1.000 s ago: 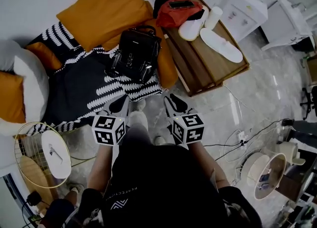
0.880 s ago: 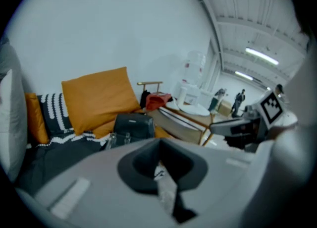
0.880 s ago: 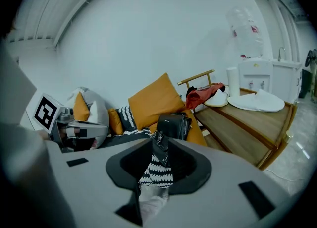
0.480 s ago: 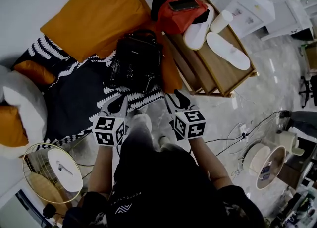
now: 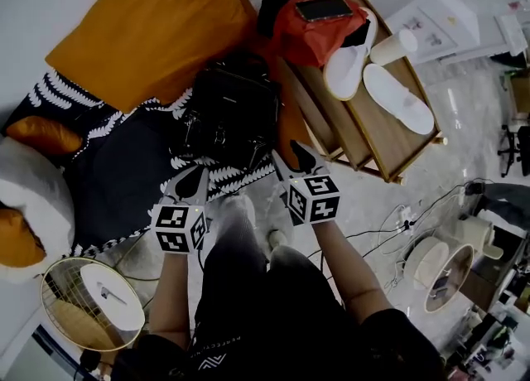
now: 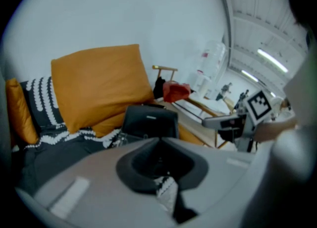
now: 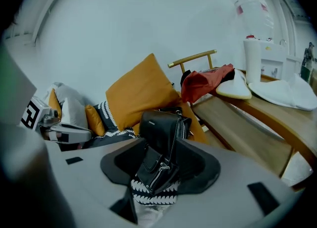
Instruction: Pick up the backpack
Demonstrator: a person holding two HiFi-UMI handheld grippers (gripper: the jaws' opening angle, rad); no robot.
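We see the backpack (image 5: 232, 114) just ahead of both sets of jaws. It lies on a black-and-white patterned throw (image 5: 116, 172) and leans back against a big orange cushion (image 5: 141, 31). It is black, glossy and boxy, with a flap front, a loop handle on top, a small zipped front pocket and metal buckles on its straps.

The left gripper (image 5: 192, 182) has its jaws drawn together at the tips with nothing between them. The backpack sits beyond them and slightly to their right.

The right gripper (image 5: 300, 158) has jaws that have just been opening and now stand wide. The backpack's lower front shows through the gap, ahead of the tips, and the pads do not touch it.

To the right of the right jaws stands a low wooden tabletop (image 5: 373, 147) carrying white slippers (image 5: 399, 99) and a red bag (image 5: 315, 31).
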